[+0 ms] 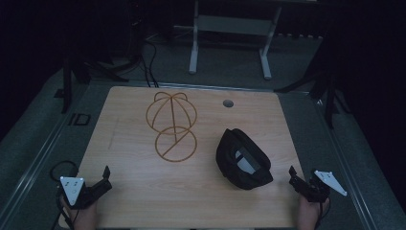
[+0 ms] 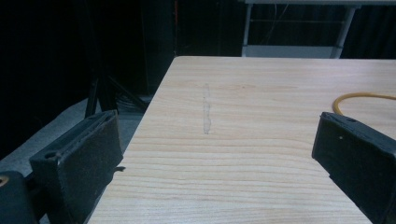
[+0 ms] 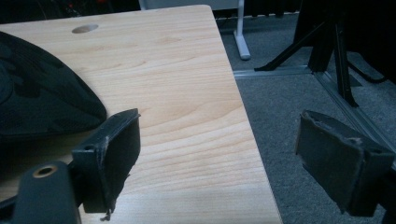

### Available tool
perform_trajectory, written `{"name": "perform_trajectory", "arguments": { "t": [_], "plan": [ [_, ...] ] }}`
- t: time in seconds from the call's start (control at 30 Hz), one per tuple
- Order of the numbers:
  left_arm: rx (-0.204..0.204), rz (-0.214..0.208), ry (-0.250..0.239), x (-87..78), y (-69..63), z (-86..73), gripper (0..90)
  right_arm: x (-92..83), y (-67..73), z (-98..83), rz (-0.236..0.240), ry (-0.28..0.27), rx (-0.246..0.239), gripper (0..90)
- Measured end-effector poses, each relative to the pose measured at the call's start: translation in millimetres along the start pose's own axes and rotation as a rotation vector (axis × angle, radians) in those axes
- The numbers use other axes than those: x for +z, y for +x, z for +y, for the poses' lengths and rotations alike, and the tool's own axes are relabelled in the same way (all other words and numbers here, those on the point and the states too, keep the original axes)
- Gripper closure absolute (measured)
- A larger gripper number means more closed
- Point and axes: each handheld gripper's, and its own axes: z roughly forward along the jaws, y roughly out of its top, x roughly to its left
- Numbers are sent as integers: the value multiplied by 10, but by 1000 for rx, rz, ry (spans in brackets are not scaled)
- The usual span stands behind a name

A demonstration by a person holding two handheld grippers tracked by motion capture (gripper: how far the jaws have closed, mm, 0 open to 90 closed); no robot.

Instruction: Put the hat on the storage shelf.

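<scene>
Both grippers idle, jaws apart, holding nothing. Black cap (image 1: 243, 159) lies on the desk (image 1: 134, 201) just left of the right gripper (image 1: 298, 182); wire stand (image 1: 171, 125) well ahead-right of the left gripper (image 1: 102, 178). Risk: soft cap collapses or slides if pinched shallow.

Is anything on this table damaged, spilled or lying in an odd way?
Nothing is spilled or broken. The black cap lies upside down, its opening and pale inner label facing up, beside the wire hat stand. A faint grey streak marks the table near its left edge.
</scene>
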Motion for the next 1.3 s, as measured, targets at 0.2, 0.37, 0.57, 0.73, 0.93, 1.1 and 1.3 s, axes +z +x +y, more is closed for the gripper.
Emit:
{"name": "perform_trajectory", "arguments": {
  "t": [0.2, 0.37, 0.57, 0.73, 0.93, 1.1, 1.3],
  "plan": [
    [1, 17, 9, 7, -5, 4, 22, -8, -10, -2, 36, 16, -4, 138],
    [-39, 10, 3, 5, 23, 1, 21, -109, -16, 95, 88, 10, 23, 134],
    [-24, 25, 15, 14, 2, 7, 22, -381, 101, 378, 135, -76, -53, 126],
    [-16, 20, 13, 16, -5, 7, 22, -544, 264, 599, 201, -85, -130, 124],
    [-15, 32, 38, 11, -13, 11, 21, -747, 486, 845, 418, -82, -135, 124],
    [-43, 32, 45, 12, 22, 13, 22, -874, 782, 846, 539, -35, -174, 122],
    [-30, 31, 53, 13, 13, 15, 21, -877, 1104, 683, 593, -2, -276, 97]
  ]
}}
